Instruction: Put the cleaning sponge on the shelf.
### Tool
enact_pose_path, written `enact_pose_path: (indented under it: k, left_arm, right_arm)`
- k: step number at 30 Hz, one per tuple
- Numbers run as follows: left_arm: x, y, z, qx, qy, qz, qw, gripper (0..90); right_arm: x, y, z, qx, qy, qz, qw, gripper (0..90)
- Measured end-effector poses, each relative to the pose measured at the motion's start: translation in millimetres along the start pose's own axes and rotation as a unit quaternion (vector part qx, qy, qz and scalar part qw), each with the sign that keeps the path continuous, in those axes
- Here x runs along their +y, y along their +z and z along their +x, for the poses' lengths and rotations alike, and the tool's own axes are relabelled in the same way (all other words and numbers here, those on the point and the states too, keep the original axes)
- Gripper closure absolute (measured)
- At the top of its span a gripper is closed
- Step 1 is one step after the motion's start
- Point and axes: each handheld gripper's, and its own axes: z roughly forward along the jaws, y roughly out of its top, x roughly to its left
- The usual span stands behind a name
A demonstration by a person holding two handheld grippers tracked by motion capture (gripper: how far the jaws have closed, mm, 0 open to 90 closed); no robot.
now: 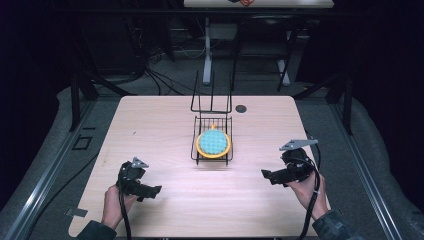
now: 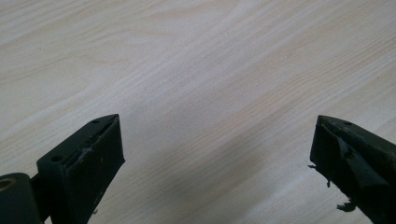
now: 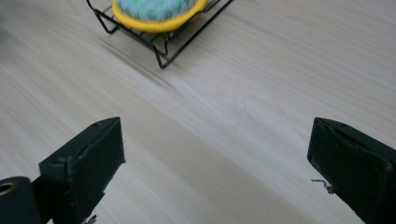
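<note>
A black wire rack (image 1: 212, 145) stands at the middle of the wooden table (image 1: 150, 130), and in it lies a round yellow-rimmed pad with a blue-green top (image 1: 213, 143). My left gripper (image 1: 156, 190) is near the front left of the table, held by a hand, its jaws wide apart over bare wood (image 2: 215, 140). My right gripper (image 1: 265, 174) is at the front right, pointing left, open with nothing between its fingers (image 3: 215, 149). The right gripper view shows the rack's corner (image 3: 161, 49) and the pad's yellow rim (image 3: 159, 21) at the top.
A small dark round hole or grommet (image 1: 241, 108) sits in the table behind the rack. Beyond the table are dark floor, cables and the legs of another table (image 1: 207, 45). Metal rails (image 1: 45, 175) run along both sides.
</note>
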Motion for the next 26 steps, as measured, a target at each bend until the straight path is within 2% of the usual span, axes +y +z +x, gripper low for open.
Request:
enact_pose_path:
  k: [4, 6, 8, 15, 19, 22, 26]
  left_arm:
    - [-0.4, 0.1, 0.1, 0.002, -0.002, 0.0, 1.0, 2.4]
    - [-0.5, 0.0, 0.1, 0.003, -0.002, 0.001, 1.0, 2.4]
    - [-0.5, -0.4, 0.1, 0.002, -0.003, 0.001, 1.0, 2.5]
    - [-0.3, -0.8, -0.1, 0.001, -0.002, 0.001, 1.0, 2.5]
    - [0.6, 0.2, -0.1, 0.002, -0.002, -0.002, 1.0, 2.5]
    - [2.1, 1.4, -0.6, -0.001, 0.0, 0.001, 1.0, 2.5]
    - [2.7, 2.0, -0.3, -0.003, 0.001, 0.0, 1.0, 2.5]
  right_arm:
    - [-17.4, -7.0, -0.3, -0.007, 0.011, 0.001, 0.9999, 3.6]
    - [-26.7, -11.5, 1.1, -0.017, 0.016, -0.007, 0.9997, 8.1]
    - [-37.2, -13.1, 1.6, -0.023, 0.02, -0.014, 0.9994, 8.3]
    - [-65.5, -3.4, -1.5, -0.032, 0.037, 0.019, 0.9986, 6.1]
    - [-74.3, 1.4, -6.2, -0.032, 0.046, 0.031, 0.998, 5.6]
    - [-76.7, 3.2, -7.6, -0.035, 0.042, 0.04, 0.9977, 5.5]
    - [-77.3, 4.3, -8.9, -0.036, 0.038, 0.038, 0.9979, 6.5]
